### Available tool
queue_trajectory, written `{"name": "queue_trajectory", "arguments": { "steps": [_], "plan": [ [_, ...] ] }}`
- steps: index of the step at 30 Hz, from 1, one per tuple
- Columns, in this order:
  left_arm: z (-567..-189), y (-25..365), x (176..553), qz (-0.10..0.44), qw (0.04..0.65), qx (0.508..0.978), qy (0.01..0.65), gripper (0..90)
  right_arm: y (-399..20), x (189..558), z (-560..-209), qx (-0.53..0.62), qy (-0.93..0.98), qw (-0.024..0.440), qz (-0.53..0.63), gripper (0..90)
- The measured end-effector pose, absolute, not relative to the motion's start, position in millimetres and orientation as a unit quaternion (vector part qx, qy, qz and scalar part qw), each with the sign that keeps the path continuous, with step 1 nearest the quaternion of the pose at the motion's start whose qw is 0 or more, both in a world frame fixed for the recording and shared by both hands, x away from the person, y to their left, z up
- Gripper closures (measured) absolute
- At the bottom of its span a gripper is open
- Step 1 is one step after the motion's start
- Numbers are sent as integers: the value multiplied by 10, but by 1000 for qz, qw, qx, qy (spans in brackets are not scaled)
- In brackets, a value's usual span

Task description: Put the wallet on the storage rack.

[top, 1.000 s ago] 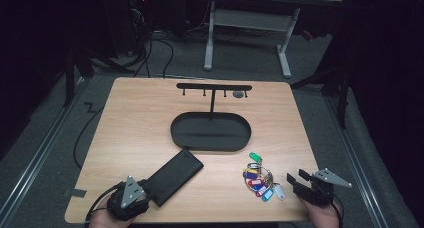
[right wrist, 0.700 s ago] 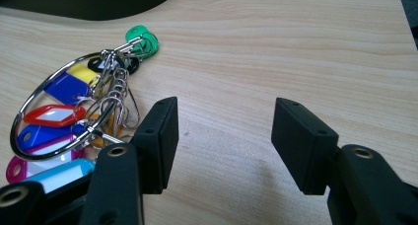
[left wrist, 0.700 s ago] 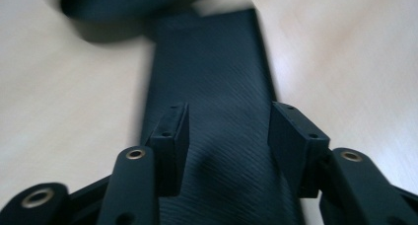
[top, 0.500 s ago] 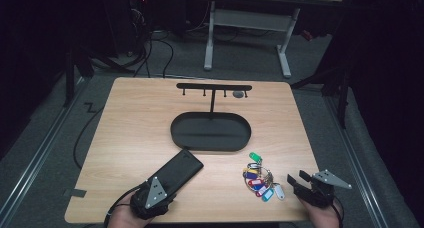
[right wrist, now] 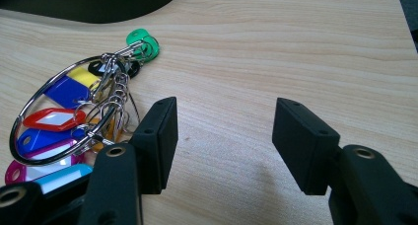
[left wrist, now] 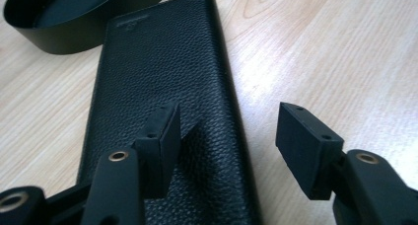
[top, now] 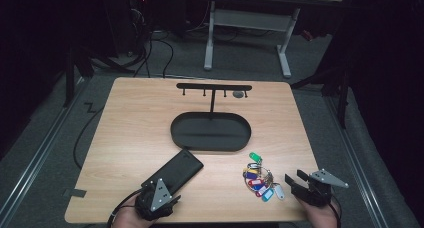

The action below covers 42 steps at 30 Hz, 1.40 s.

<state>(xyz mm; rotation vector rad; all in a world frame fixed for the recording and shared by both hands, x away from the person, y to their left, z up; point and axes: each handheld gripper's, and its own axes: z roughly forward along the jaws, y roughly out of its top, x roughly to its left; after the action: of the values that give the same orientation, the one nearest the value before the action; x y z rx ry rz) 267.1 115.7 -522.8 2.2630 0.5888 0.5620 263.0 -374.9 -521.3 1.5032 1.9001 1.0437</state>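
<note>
A pale wood-grain surface stands in a dark room on grey carpet, with a white-legged desk behind it and cables trailing over the floor at the left. Toward the far edge of the surface rises a black T-shaped hook rack from an oval black tray. Near the front left lies a flat black leather-textured case, set diagonally, its far end close to the tray. To the front right lies a key ring with coloured tags, green, blue, red, yellow and pink.

The left gripper is at the case's near end, its jaws wide apart and holding nothing; one jaw sits above the case, the other above bare wood beside it. The right gripper is low at the front right edge, its jaws likewise wide apart and empty, the key ring just beside its left jaw.
</note>
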Motion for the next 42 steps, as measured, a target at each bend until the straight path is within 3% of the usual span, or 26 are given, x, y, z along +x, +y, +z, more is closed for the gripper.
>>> {"name": "queue_trajectory", "arguments": {
  "steps": [9,14,27,42],
  "plan": [
    [-5299,1126,2637,284,324,882,189,476,-3762,2627,-5212,550,698,251,383,430],
    [-5309,1127,2627,291,324,881,184,513,-3769,2623,-5208,551,697,252,384,428],
    [-5281,1093,2542,317,319,878,165,749,-3779,2618,-5203,552,695,252,385,428],
    [-5118,1218,2521,308,358,861,190,794,-3799,2619,-5208,555,693,249,386,429]
  ]
}}
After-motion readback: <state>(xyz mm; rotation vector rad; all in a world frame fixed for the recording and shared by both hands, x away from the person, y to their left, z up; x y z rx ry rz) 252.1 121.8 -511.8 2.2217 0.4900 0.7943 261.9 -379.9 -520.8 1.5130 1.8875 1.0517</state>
